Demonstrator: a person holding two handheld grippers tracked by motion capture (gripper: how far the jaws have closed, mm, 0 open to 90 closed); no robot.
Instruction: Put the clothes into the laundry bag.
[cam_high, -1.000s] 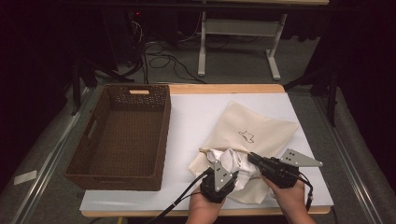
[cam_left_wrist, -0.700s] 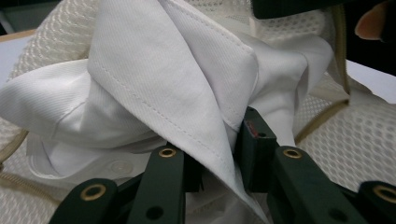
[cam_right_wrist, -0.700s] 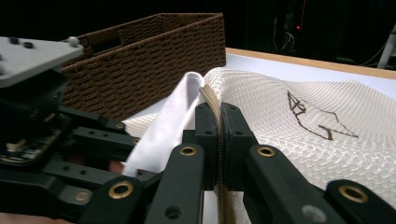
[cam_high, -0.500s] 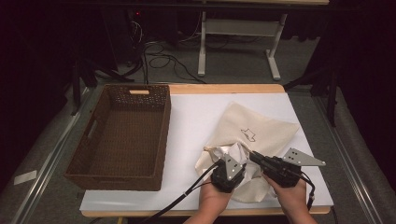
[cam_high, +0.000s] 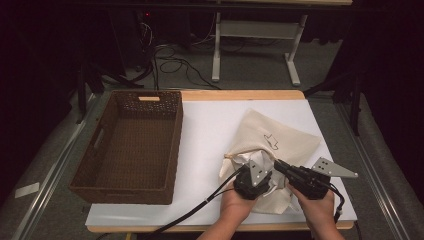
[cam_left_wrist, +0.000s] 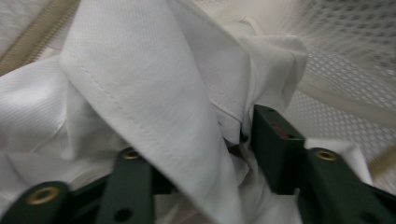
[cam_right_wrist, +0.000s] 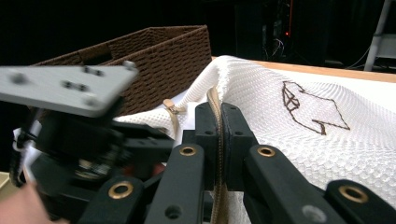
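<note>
Hands low at mesh bag (cam_high: 280, 145) mouth; left gripper (cam_left_wrist: 205, 154) just spreading around white cloth (cam_left_wrist: 140, 93); right gripper (cam_right_wrist: 216, 140) pinching bag's rim.

From my station the high view looked forward and down from above the near edge of the desk (cam_high: 210, 120), taking in the whole top, the wicker basket (cam_high: 130, 145) at left and the floor beyond. The left gripper view sat very close, its lens pressed almost into the white cloth (cam_left_wrist: 140, 93) between its own jaws. The right gripper view looked low and level across the desk along its jaws, over the mesh bag (cam_right_wrist: 299, 121) toward the basket (cam_right_wrist: 154, 51). All three shared the bag (cam_high: 280, 145); the right gripper view also caught the left gripper (cam_right_wrist: 70, 135) close by
</note>
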